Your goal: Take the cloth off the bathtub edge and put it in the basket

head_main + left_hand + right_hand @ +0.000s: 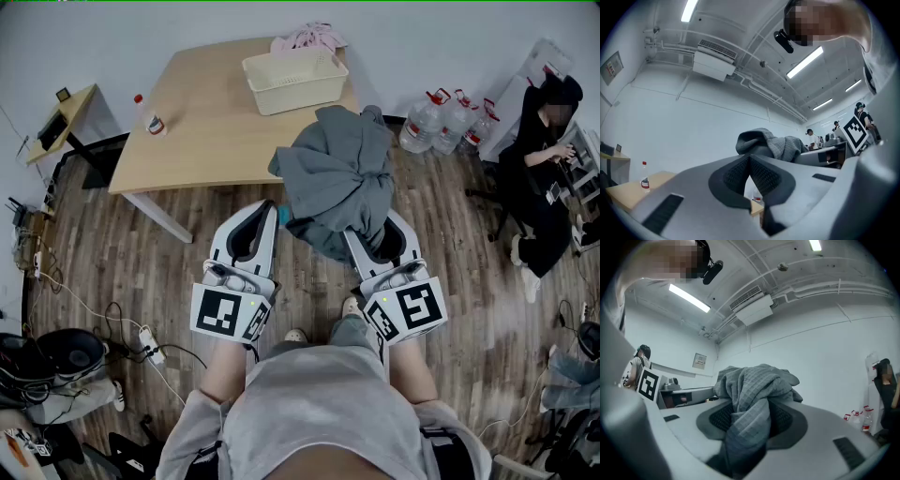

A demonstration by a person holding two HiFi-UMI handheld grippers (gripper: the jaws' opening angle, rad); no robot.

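Note:
A grey cloth [335, 178] hangs bunched in the air in front of me, and my right gripper [367, 236] is shut on its lower end. In the right gripper view the cloth [754, 394] fills the gap between the dark pads [717, 418] and piles above them. My left gripper [265, 211] is beside it on the left, shut with nothing between its pads [736, 176]. From the left gripper view the cloth [773, 143] shows just beyond the jaws. The cream basket [293, 80] stands on the far side of the wooden table [206, 131], past the cloth.
A pink cloth [309, 37] lies behind the basket. A small bottle [150, 117] stands on the table's left part. Large water jugs [450, 122] sit on the floor at right, near a seated person [544, 169]. Cables and bags lie at the lower left.

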